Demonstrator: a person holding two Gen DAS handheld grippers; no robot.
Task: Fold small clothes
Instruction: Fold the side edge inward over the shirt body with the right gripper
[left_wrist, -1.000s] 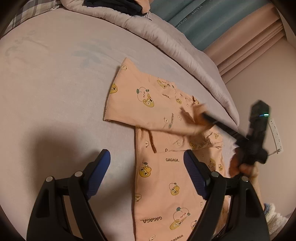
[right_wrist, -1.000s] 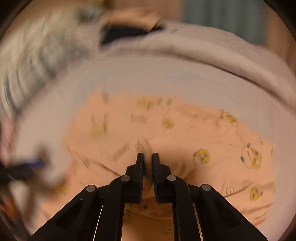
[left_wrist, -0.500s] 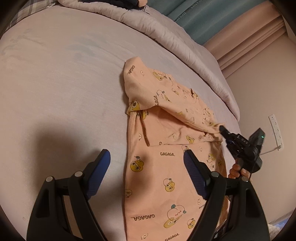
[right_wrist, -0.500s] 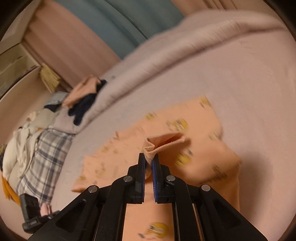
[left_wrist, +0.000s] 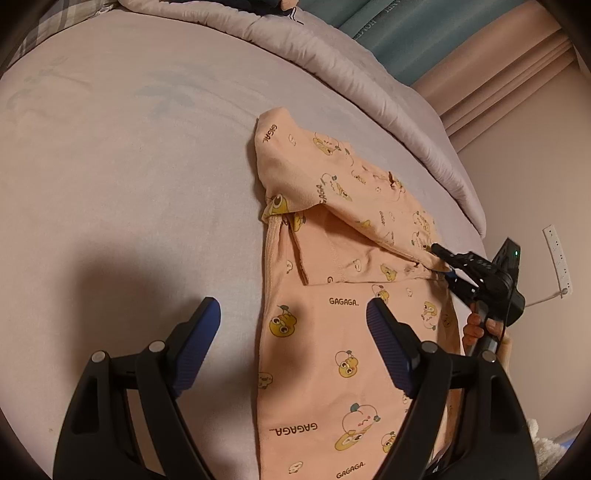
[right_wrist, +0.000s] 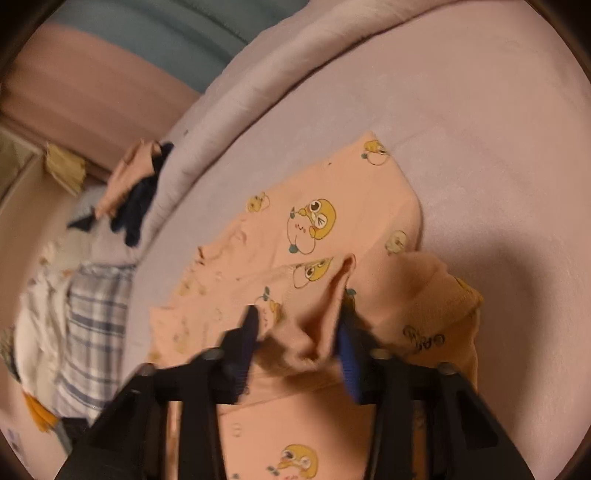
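Observation:
A small peach garment (left_wrist: 343, 295) printed with yellow cartoon faces and "GAGAGA" lies on the pale pink bed (left_wrist: 129, 177). Its far part is folded back toward me over the rest. My left gripper (left_wrist: 293, 343) is open and empty, held above the garment's near left edge. My right gripper (left_wrist: 441, 262) shows at the garment's right side in the left wrist view. In the right wrist view my right gripper (right_wrist: 299, 343) has its jaws apart with the bunched end of the fold (right_wrist: 317, 332) lying loose between them.
A rolled pale duvet (left_wrist: 332, 55) runs along the far side of the bed with dark clothes (right_wrist: 140, 206) on it. A plaid pillow (right_wrist: 92, 332) lies at the head. A wall with a power strip (left_wrist: 557, 258) is right of the bed.
My right gripper carried the garment's far end over toward the near right, making the fold, and then opened its jaws. My left gripper stayed open and hardly moved.

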